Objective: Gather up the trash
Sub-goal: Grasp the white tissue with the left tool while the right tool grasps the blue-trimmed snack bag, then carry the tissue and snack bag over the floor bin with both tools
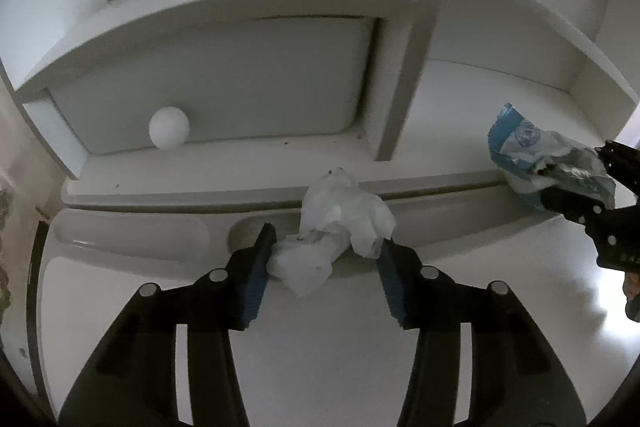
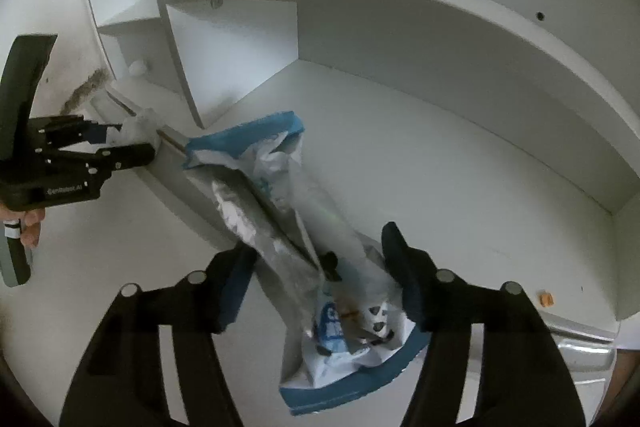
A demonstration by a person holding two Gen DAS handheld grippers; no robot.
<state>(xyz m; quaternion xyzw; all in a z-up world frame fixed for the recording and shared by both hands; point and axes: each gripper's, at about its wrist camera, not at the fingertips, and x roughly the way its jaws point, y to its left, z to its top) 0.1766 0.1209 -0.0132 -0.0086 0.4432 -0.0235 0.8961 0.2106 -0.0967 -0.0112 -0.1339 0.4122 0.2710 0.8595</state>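
A crumpled white tissue [image 1: 340, 227] lies at the front edge of a white shelf ledge [image 1: 180, 183]. My left gripper [image 1: 328, 239] has the tissue between its blue pads, and both pads touch its sides. In the right wrist view this left gripper [image 2: 134, 139] shows at the far left with the tissue [image 2: 138, 125] at its tips. A long blue-and-white plastic wrapper [image 2: 280, 195] with a silver inside lies on the white surface. My right gripper [image 2: 320, 241] closes on its lower part, fingers pressing both sides. The same wrapper [image 1: 520, 151] and right gripper [image 1: 580, 175] appear at the right edge of the left wrist view.
White shelving with an upright divider [image 1: 404, 75] rises behind both grippers. A white ball-like knob [image 1: 169, 132] sits in the left compartment. Dark crumbs dot the ledge. A small orange item [image 2: 545, 299] lies at the right. A person's hand [image 2: 32, 223] holds the left gripper's handle.
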